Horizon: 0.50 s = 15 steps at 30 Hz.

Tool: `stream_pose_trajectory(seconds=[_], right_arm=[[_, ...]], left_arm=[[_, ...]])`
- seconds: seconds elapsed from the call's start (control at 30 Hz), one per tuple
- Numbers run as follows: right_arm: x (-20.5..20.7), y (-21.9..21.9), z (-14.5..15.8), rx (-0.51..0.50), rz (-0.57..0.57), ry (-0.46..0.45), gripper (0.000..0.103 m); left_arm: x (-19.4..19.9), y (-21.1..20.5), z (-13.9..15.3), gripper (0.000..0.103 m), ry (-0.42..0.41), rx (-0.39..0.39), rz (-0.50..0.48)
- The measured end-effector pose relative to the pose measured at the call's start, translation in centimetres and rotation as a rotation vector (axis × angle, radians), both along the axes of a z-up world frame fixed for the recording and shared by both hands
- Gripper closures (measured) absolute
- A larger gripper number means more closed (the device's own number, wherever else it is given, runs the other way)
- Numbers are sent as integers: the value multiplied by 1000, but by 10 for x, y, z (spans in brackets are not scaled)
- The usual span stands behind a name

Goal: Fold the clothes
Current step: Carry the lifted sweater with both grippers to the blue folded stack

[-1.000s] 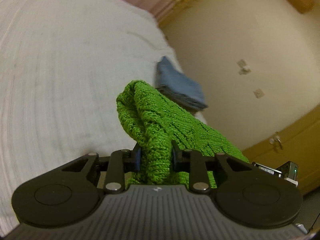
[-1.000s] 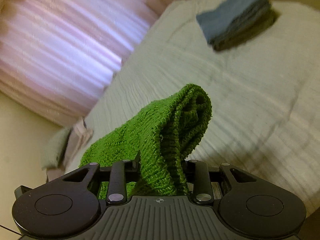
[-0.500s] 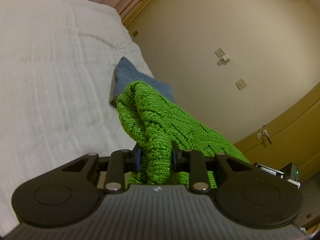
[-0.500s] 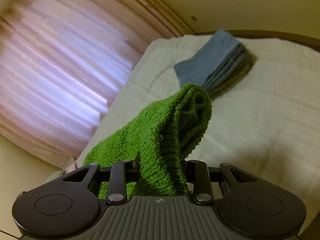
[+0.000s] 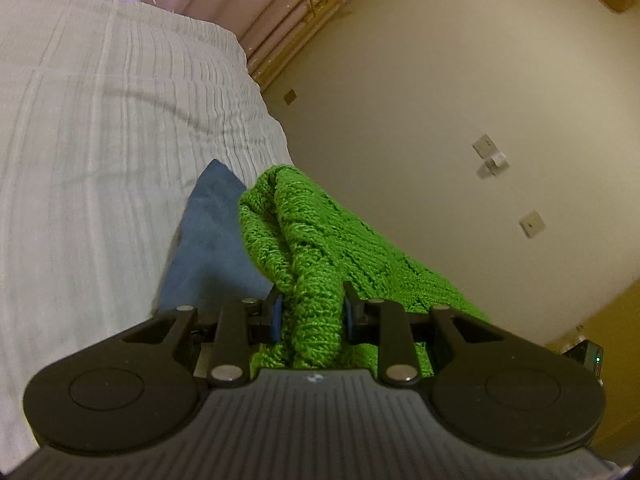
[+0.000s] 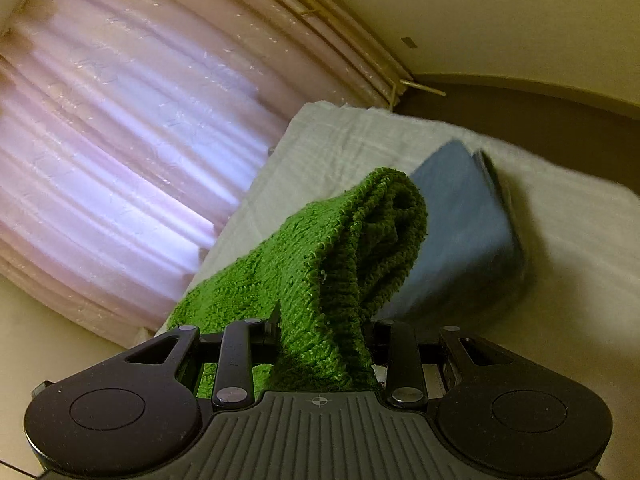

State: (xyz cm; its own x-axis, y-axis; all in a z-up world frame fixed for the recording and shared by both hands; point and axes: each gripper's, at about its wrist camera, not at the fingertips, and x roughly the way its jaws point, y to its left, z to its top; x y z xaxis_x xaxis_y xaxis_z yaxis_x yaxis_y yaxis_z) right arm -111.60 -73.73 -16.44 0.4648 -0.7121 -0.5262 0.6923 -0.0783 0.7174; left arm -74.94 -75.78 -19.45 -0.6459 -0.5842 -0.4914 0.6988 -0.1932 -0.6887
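Between both grippers' jaws — left gripper (image 5: 311, 312), right gripper (image 6: 322, 334) — bunched green knit (image 5: 320, 248) sits clamped.

pale bedspread (image 5: 100, 160), pink curtain (image 6: 120, 140).

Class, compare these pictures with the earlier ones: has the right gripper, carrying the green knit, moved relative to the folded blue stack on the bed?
Yes. The right gripper, shut on the green knit, has closed in on the blue stack on the bed; it now looms just beyond the knit.
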Motion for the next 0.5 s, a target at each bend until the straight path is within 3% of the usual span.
stream_pose_trajectory(seconds=[0.23, 0.5], right_arm=[[-29, -66, -45, 11, 18, 13, 74], [-32, -109, -94, 15, 29, 37, 74]], left_arm=[[-36, -68, -38, 80, -35, 31, 10], [-46, -120, -78, 80, -66, 50, 13]])
